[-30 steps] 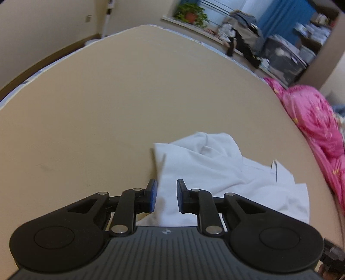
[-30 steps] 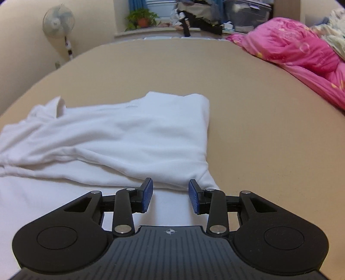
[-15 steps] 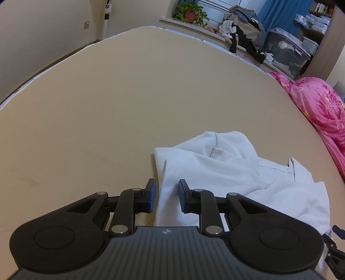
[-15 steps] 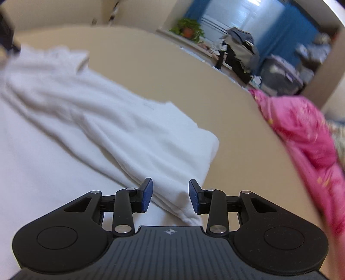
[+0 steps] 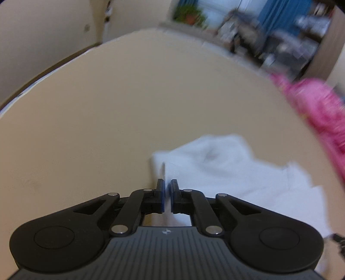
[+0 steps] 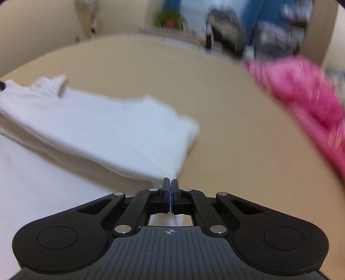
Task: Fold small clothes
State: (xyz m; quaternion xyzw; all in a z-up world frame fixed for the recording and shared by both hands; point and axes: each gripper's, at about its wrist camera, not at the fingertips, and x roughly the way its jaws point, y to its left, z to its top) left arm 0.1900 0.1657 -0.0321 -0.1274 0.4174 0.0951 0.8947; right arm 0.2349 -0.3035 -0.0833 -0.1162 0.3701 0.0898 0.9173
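White garment [image 6: 103, 129] lies rumpled on tan bed [image 5: 107, 120]. Left gripper [image 5: 167, 183] fingers just closed, pinching garment's left edge. Right gripper [image 6: 170, 182] fingers just closed tight, clamping garment's right corner. Pink quilt [image 6: 301, 90] at bed's right side. Potted plant [image 6: 170, 19] far back. Both views blurred; no readable writing or brand.

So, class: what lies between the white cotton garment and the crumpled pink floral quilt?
Only bare tan bed sheet, between garment and quilt, per the right wrist view.
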